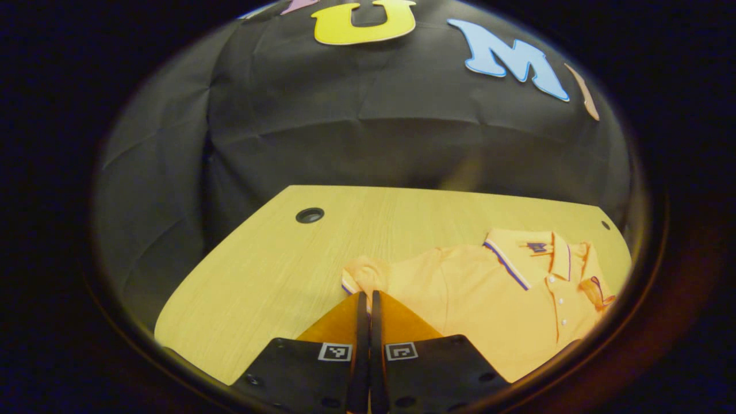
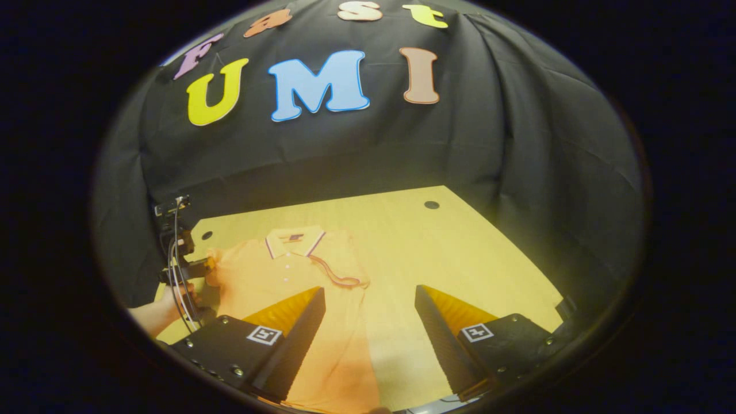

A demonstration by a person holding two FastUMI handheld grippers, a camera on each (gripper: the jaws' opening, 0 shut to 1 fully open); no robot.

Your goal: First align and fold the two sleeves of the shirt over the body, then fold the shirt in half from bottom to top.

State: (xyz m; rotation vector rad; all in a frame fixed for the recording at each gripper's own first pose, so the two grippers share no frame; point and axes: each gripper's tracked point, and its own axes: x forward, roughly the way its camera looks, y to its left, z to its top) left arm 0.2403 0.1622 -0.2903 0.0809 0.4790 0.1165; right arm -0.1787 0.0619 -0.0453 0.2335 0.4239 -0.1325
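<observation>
Closest to the camera in the left gripper view, the left gripper has its two fingers pressed together, pinching the cuff end of the shirt's left sleeve, which bunches up just beyond the fingertips. In the right gripper view, the right gripper is released, its fingers spread wide and holding nothing, poised over the shirt's lower right edge.

Beyond the fingers lies one orange polo shirt, spread face up on the wooden table, collar pointing toward the black booth wall. The shirt's right sleeve already looks folded in over the chest, just beside the collar. Left of the shirt in the right gripper view, a person's hand holds the left gripper at the sleeve.

Risks, as a judgement: the pinch covers little fabric, so the cuff could slip free mid-fold; pulling could also drag the whole shirt sideways and disturb the folded sleeve.

Count: one shirt, two sleeves, one collar, one table, two grippers, and two round holes in the table, one far left of the shirt.
</observation>
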